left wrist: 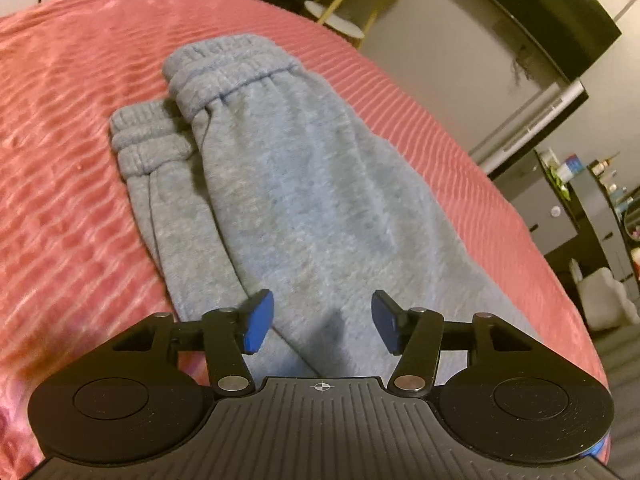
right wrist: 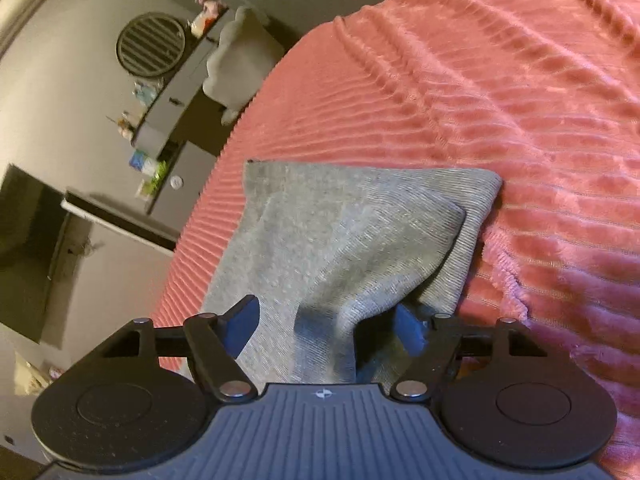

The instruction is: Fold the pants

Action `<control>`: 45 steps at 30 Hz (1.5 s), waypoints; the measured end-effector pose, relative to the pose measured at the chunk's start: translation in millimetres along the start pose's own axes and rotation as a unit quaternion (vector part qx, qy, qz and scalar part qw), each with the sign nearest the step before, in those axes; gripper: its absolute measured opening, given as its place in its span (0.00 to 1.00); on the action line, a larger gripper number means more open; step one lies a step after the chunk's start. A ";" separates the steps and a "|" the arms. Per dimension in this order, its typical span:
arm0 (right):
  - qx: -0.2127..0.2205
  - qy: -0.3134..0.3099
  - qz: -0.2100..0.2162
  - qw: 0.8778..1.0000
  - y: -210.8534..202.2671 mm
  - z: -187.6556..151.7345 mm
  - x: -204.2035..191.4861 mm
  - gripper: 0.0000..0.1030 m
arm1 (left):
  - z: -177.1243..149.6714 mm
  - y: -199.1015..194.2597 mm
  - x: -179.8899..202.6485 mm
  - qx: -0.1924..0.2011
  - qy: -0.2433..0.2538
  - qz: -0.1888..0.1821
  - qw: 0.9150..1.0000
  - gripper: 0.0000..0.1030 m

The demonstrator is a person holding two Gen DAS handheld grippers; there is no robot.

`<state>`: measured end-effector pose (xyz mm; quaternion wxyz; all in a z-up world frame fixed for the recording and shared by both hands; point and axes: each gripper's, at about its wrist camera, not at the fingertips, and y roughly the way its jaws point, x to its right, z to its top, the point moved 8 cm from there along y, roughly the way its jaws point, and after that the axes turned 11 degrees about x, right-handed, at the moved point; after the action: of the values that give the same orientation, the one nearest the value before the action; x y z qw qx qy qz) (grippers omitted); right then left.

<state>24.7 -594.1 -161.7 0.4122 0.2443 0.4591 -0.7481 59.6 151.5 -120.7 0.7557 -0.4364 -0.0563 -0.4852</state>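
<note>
Grey sweatpants (left wrist: 288,200) lie folded on a pink ribbed bedspread (left wrist: 72,128). In the left wrist view the elastic waistband (left wrist: 236,76) is at the far end, with the leg cuffs (left wrist: 148,144) beside it on the left. My left gripper (left wrist: 323,326) is open, just above the near fold of the pants, holding nothing. In the right wrist view the pants (right wrist: 340,248) show a squared far edge with a small raised fold. My right gripper (right wrist: 326,328) is open over the near cloth, with a ridge of fabric between the fingers, not pinched.
The bedspread (right wrist: 500,100) stretches wide around the pants. The bed's edge runs near the pants on the room side. Beyond it are a grey dresser (right wrist: 176,120) with small items, a white stool (left wrist: 336,20) and a dark TV (left wrist: 560,12).
</note>
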 end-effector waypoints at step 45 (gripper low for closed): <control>0.017 -0.171 -0.050 0.984 -3.9 17.9 -1.6 0.43 | 6.9 -14.4 -60.8 0.010 -0.024 0.050 0.998 0.30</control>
<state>22.6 -608.4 -150.4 0.4427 0.0967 0.3809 -0.8060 18.9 195.9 -138.7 0.7817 -0.4431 -0.0574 -0.4351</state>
